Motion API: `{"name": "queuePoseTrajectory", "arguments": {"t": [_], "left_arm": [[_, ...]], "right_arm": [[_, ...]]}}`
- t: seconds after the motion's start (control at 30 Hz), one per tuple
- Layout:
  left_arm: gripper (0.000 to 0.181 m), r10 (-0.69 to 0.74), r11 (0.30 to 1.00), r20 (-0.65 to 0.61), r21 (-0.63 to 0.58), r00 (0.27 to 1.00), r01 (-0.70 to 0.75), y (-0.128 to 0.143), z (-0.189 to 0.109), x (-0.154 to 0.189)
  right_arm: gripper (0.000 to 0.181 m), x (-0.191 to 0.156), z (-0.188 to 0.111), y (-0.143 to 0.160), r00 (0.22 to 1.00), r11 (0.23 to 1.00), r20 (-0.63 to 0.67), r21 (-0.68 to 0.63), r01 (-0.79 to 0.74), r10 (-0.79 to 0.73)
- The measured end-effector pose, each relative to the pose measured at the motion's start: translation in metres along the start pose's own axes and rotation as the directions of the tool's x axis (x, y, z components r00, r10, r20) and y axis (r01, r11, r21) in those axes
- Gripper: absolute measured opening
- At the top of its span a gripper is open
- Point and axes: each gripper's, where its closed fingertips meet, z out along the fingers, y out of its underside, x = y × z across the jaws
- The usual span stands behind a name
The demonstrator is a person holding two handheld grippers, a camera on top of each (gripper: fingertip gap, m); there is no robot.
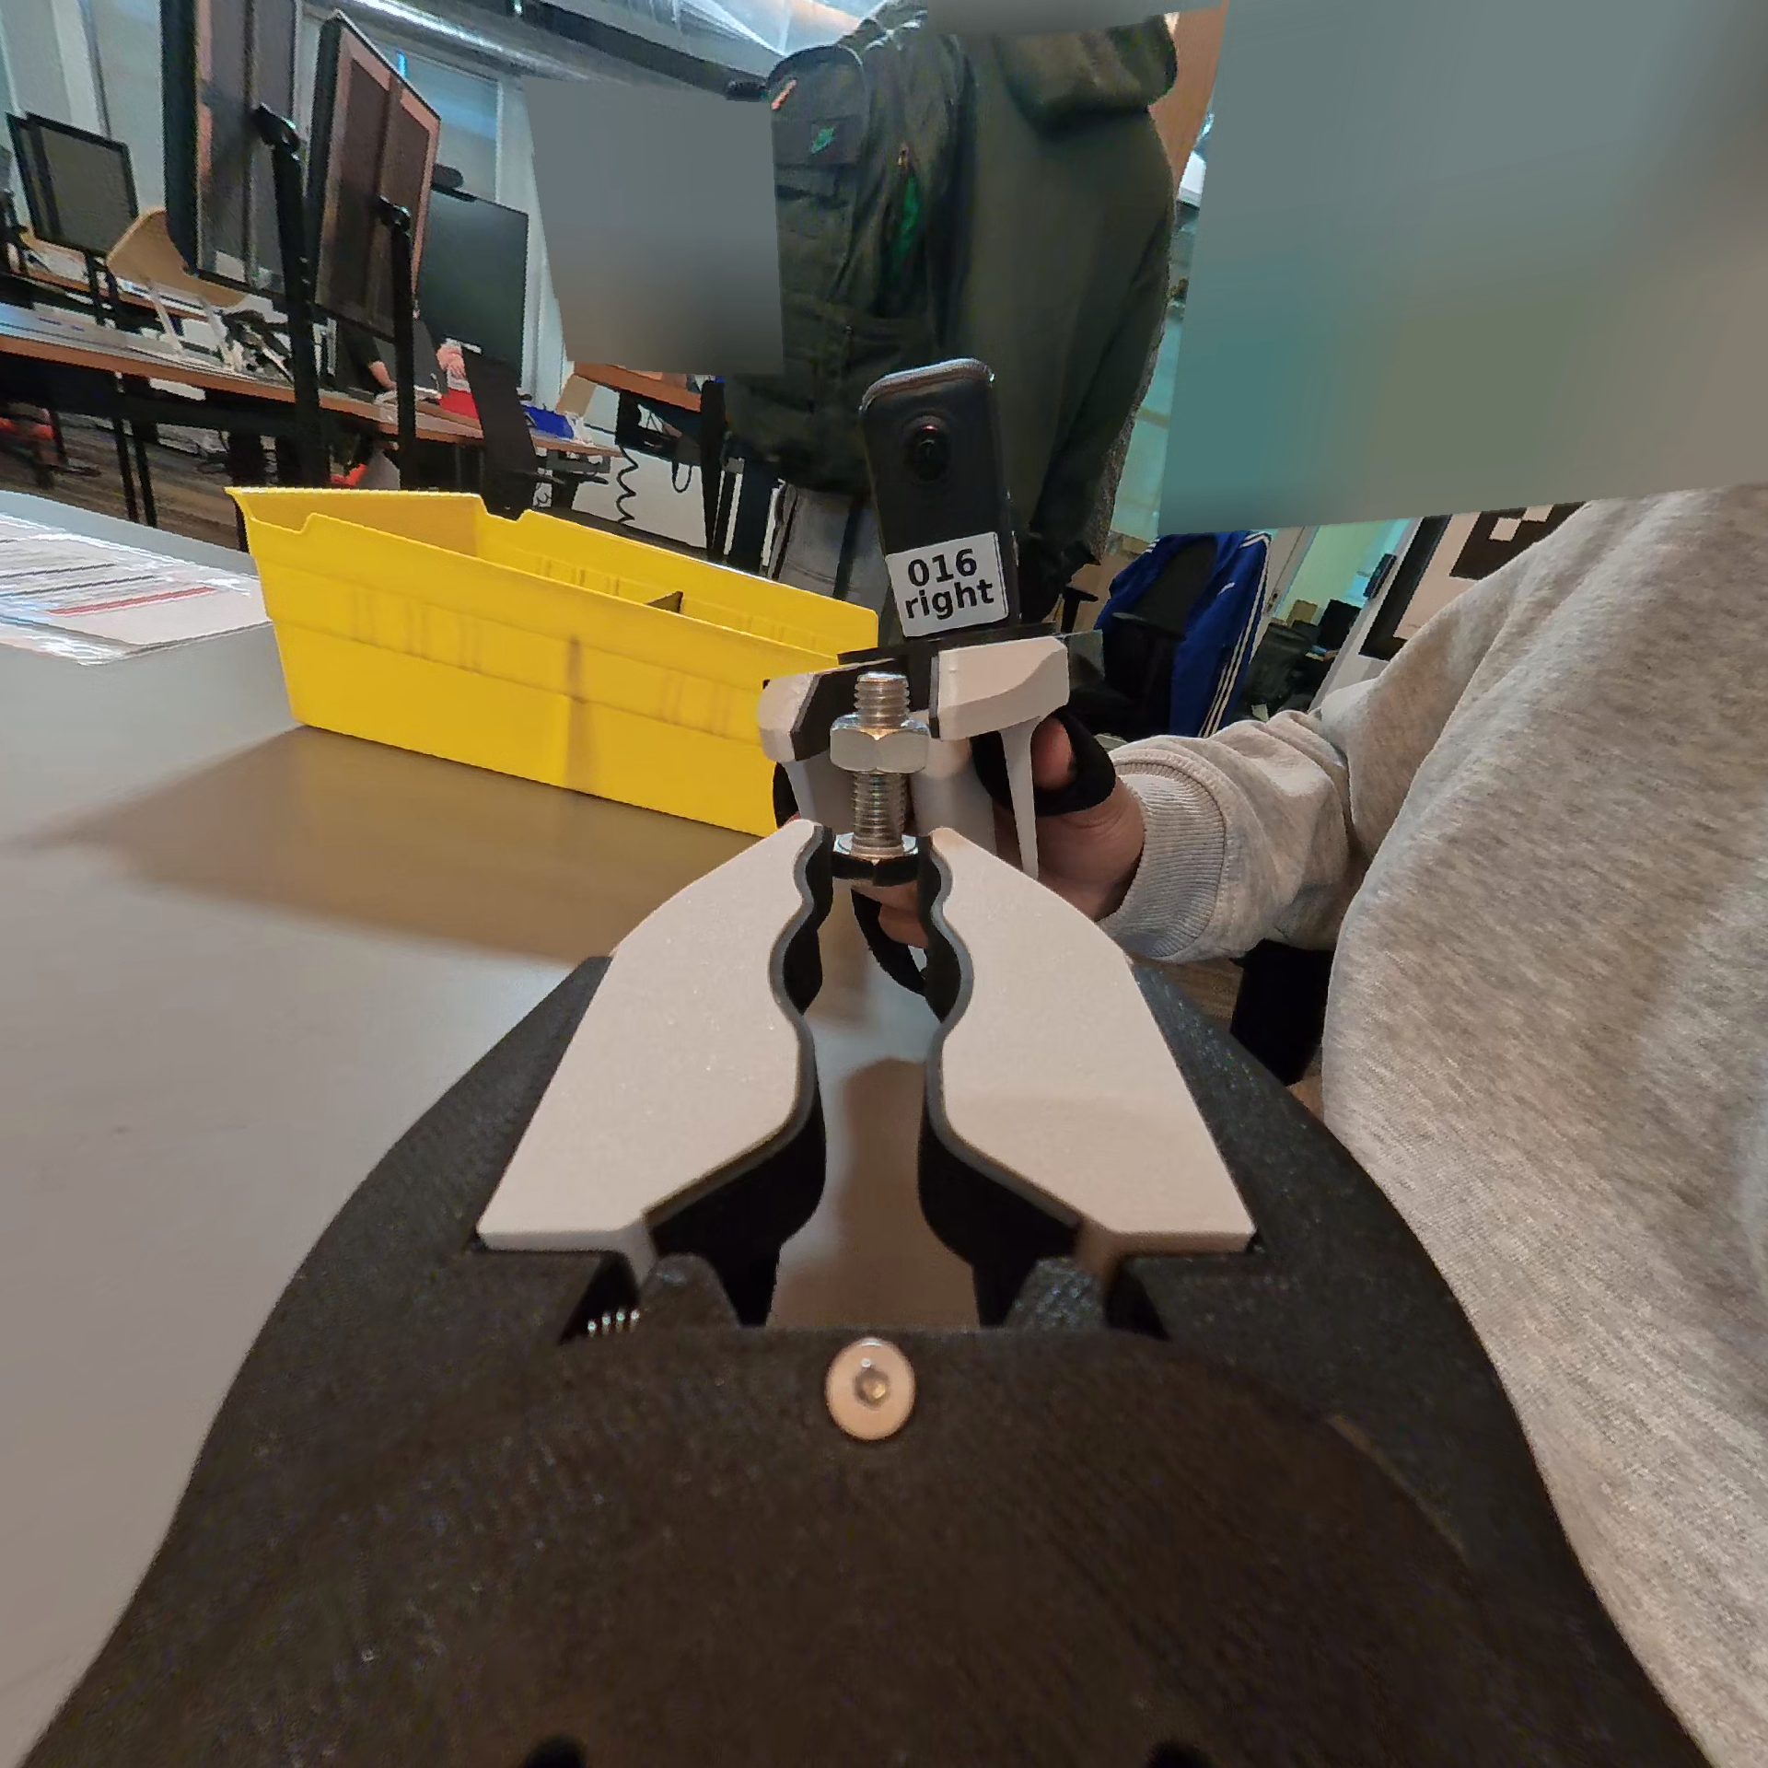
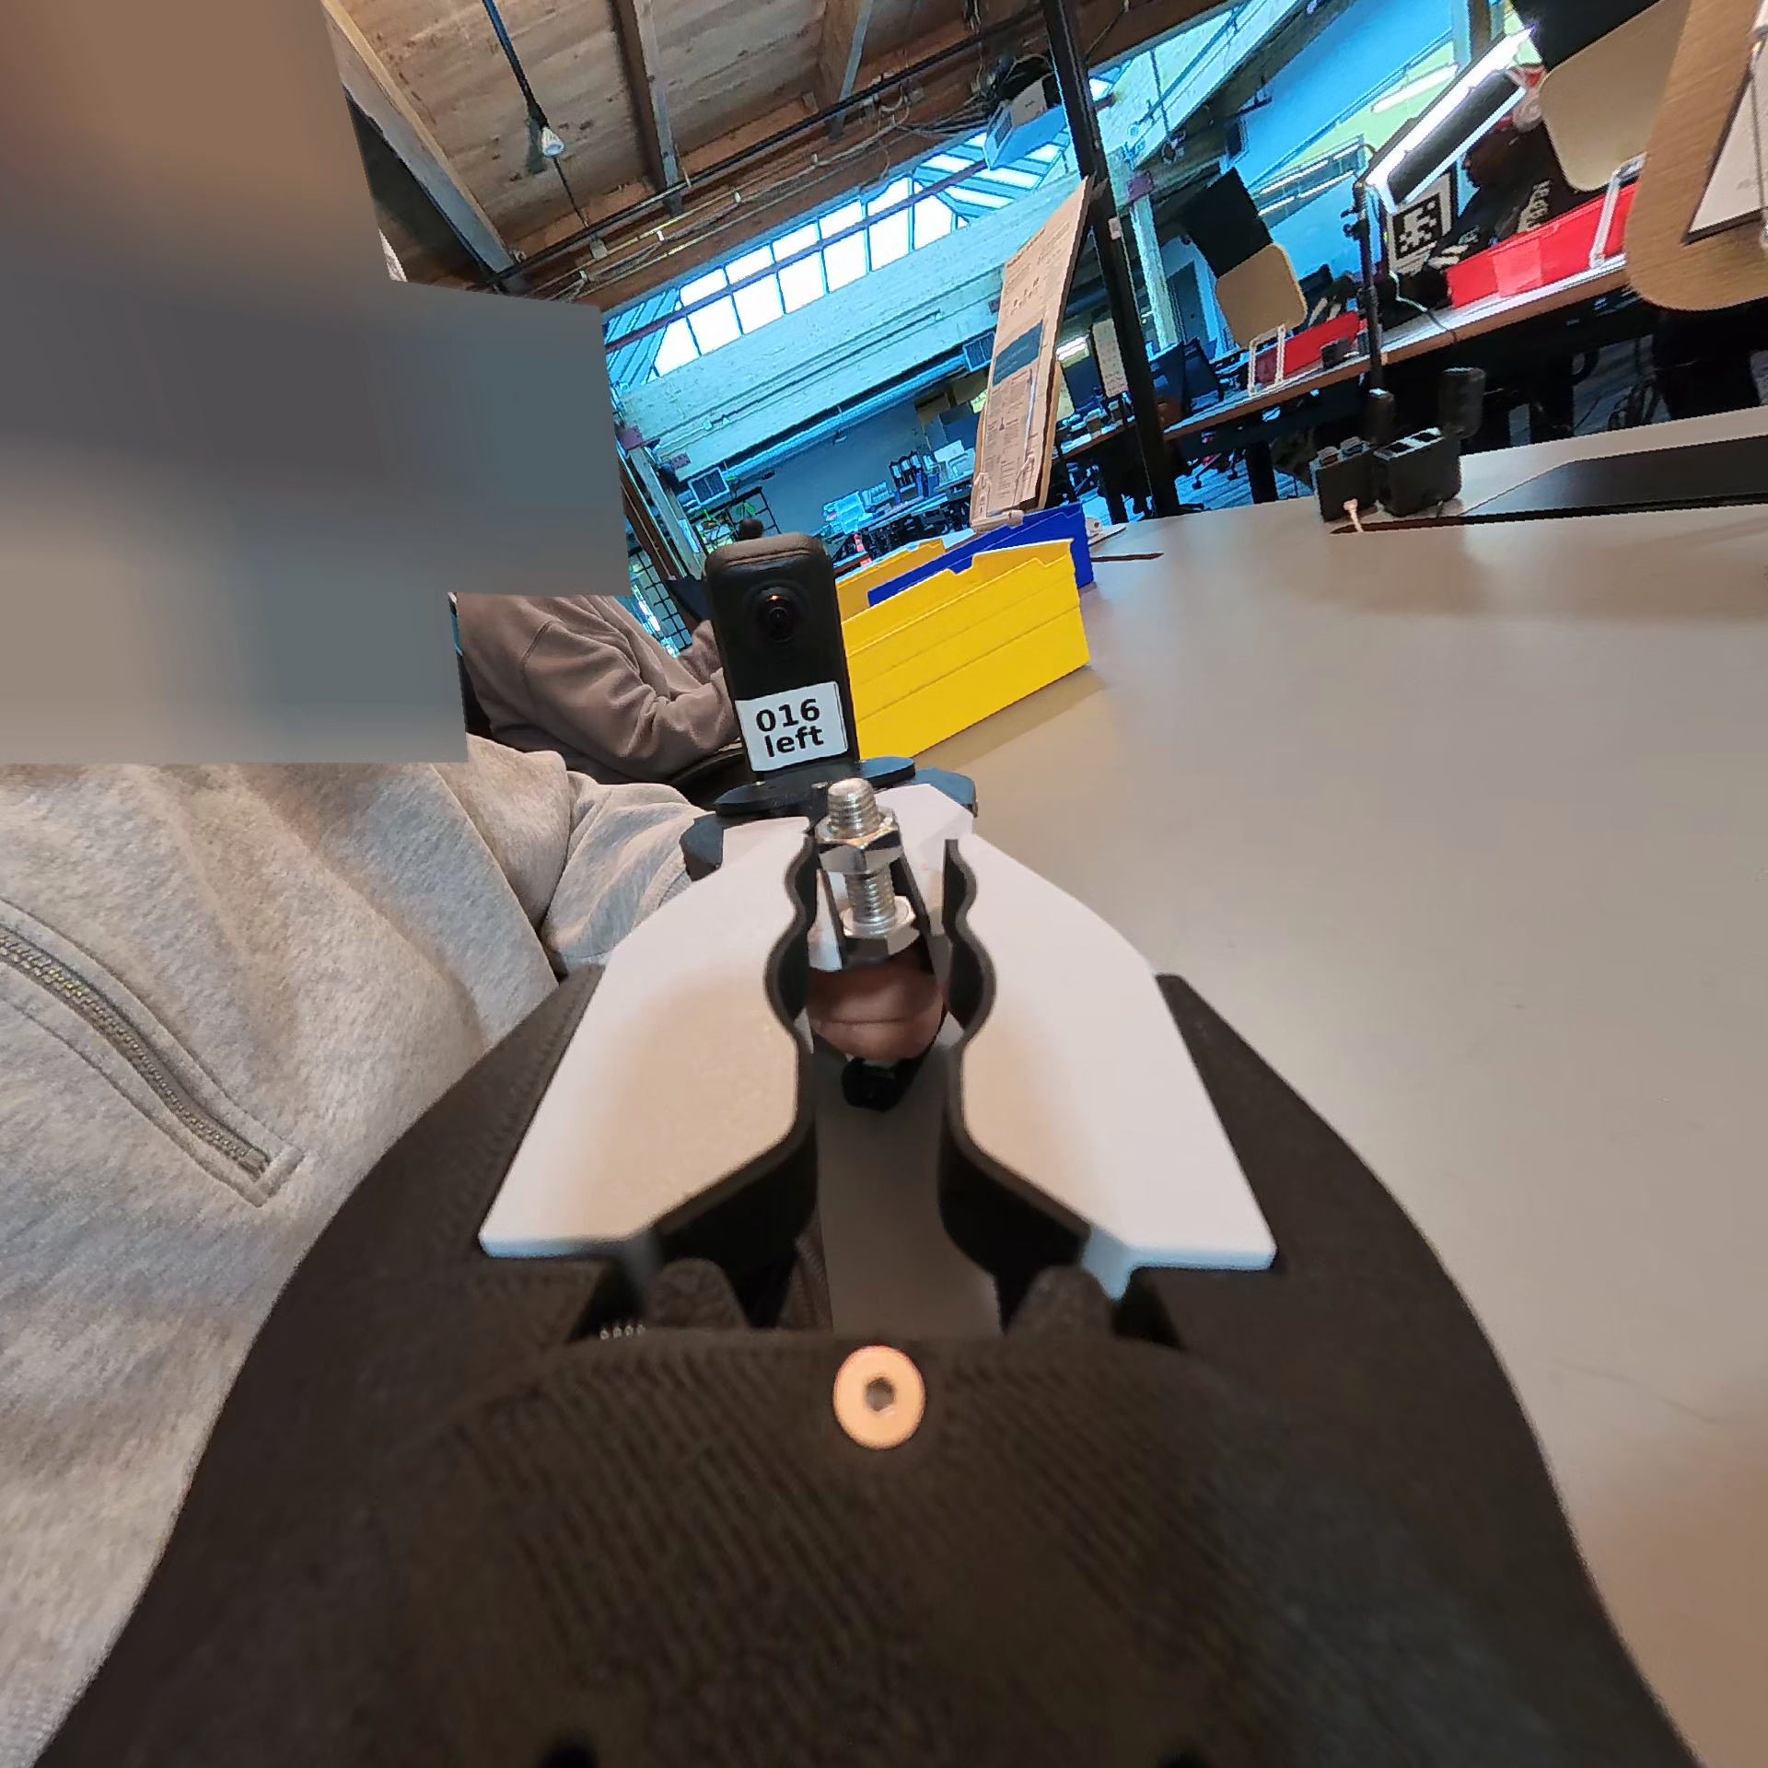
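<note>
A steel bolt [image 1: 869,804] stands upright in the air between my two grippers, which face each other. My left gripper [image 1: 872,856] is shut on the bolt's lower end, where a flat nut sits. My right gripper [image 1: 880,737], held in a person's hand, is shut on a hex nut [image 1: 878,746] threaded higher up the bolt. In the right wrist view my right gripper [image 2: 871,851] pinches that hex nut [image 2: 854,847], the bolt [image 2: 869,899] runs down below it, and my left gripper [image 2: 866,942] holds the bottom end just beyond.
A yellow bin [image 1: 478,651] stands on the grey table [image 1: 287,957] behind the grippers, with a blue bin [image 2: 1052,536] behind it. A person in a grey sweatshirt [image 1: 1531,957] is close beside the grippers. Papers [image 1: 115,584] lie at the left edge. Black devices [image 2: 1387,478] sit far off.
</note>
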Motion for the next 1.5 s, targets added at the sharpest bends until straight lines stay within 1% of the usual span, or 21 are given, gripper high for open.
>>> {"name": "queuePoseTrajectory", "arguments": {"t": [0.77,0.93,1.03,1.17,1.23,1.27,1.37,1.43,1.5], "left_arm": [[0.017,0.006,1.0,0.001,0.001,1.0,-0.006,0.0,-0.001,0.0],[0.017,0.019,1.0,0.014,0.009,1.0,-0.019,-0.002,-0.003,-0.002],[0.017,0.033,0.999,0.035,0.023,0.999,-0.034,-0.007,-0.005,-0.006],[0.017,0.092,0.995,0.097,0.034,0.991,-0.096,-0.018,-0.006,-0.021],[0.017,0.121,0.992,0.125,0.026,0.985,-0.125,-0.021,-0.005,-0.031],[0.017,0.142,0.989,0.14,0.022,0.98,-0.146,-0.021,-0.004,-0.037],[0.017,0.184,0.981,0.19,0.023,0.964,-0.192,-0.019,0.0,-0.059],[0.017,0.156,0.983,0.208,0.066,0.966,-0.173,-0.025,0.002,-0.071],[0.017,0.112,0.987,0.219,0.093,0.969,-0.135,-0.032,0.002,-0.079]], "right_arm": [[0.026,0.001,0.001,0.001,1.0,1.0,0.001,0.005,-0.014,0.014],[0.025,0.002,0.001,-0.001,1.0,1.0,-0.004,0.002,0.007,-0.007],[0.025,0.004,-0.005,-0.009,0.997,0.998,-0.046,0.005,0.068,-0.068],[0.026,0.008,-0.016,-0.036,0.975,0.986,-0.149,0.008,0.169,-0.166],[0.025,0.013,-0.016,-0.042,0.954,0.975,-0.206,-0.082,0.205,-0.217],[0.021,0.017,-0.016,-0.041,0.942,0.965,-0.234,-0.157,0.208,-0.241],[0.024,0.031,-0.014,-0.036,0.901,0.913,-0.318,-0.373,0.167,-0.295],[0.028,0.035,-0.009,-0.032,0.896,0.876,-0.337,-0.471,0.106,-0.289],[0.027,0.034,-0.002,-0.029,0.898,0.839,-0.339,-0.541,0.059,-0.281]]}}
